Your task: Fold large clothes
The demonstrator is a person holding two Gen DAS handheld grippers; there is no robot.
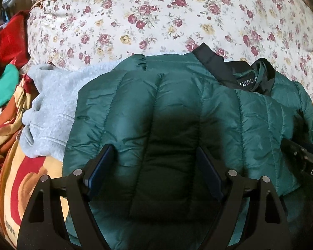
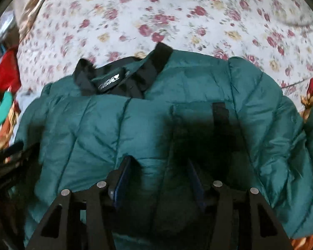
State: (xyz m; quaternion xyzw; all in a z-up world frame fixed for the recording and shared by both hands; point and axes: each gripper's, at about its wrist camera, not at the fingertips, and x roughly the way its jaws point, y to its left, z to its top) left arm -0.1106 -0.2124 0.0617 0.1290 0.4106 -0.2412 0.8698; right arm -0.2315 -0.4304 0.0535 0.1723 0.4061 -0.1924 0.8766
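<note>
- The green puffer jacket (image 1: 177, 108) lies flat on the bed with the floral sheet (image 1: 156, 16), front side up.
- Its black collar (image 1: 235, 73) points away from both cameras toward the flowered sheet; the long axis runs from the grippers up to the collar.
- The quilted seams run along this same axis.
- The left gripper (image 1: 154, 166) is over the lower part of the jacket; its jaws stand wide apart, with only jacket fabric seen between them.
- The right gripper (image 2: 159, 177) is also spread open above the jacket (image 2: 135, 125); the picture is blurred.
- A grey fleece garment (image 1: 50, 104) lies just beside the jacket's left edge, partly under it.
</note>
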